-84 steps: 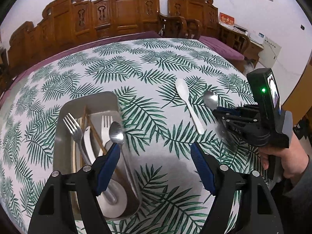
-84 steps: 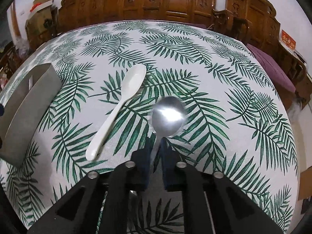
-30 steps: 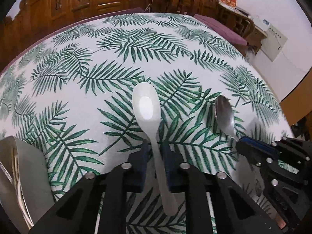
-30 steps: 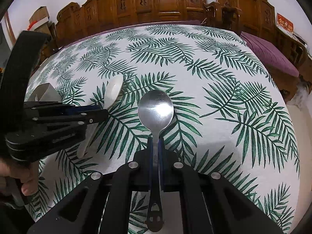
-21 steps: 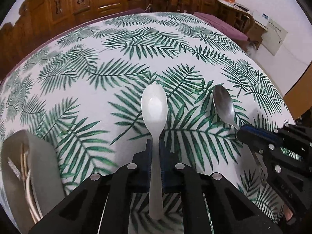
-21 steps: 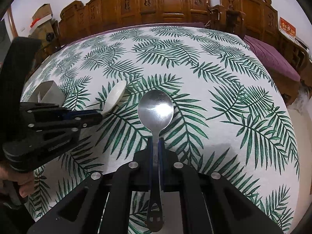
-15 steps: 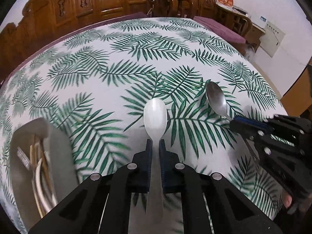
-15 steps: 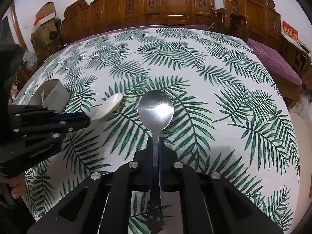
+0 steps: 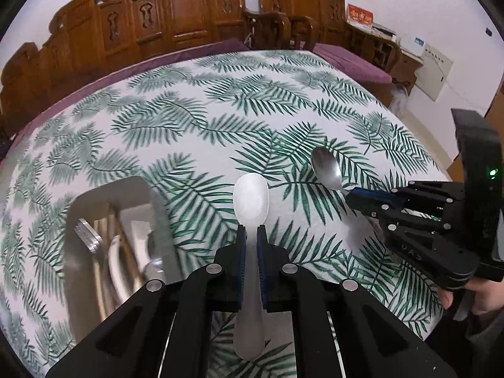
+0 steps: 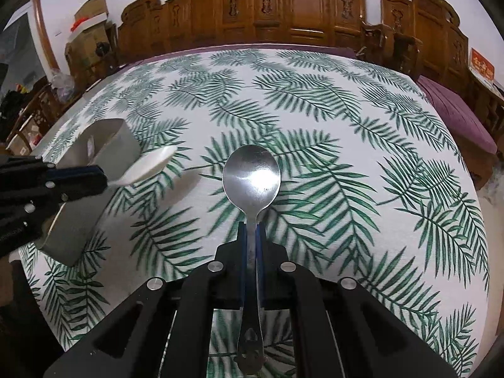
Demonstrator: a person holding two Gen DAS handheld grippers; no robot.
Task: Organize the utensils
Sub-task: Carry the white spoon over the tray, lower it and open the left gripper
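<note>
A white spoon (image 9: pixel 251 200) is clamped in the left tongs (image 9: pixel 251 245) and a metal spoon (image 10: pixel 251 182) in the right tongs (image 10: pixel 251 245), both judged due to be carried over the metal tray (image 9: pixel 138 186) and dropped in.

Likely home dining room: carved wooden chairs (image 9: pixel 195 22), leaf-print tablecloth (image 9: pixel 220 119).

Faint embossed letters show on the black right hand-held gripper (image 9: pixel 352 196), perhaps "DAS", too dim to be sure. The red plaque with gold characters (image 9: pixel 359 14) by the wall is unreadable, and so is the white wall box's (image 9: pixel 433 74) small print.
</note>
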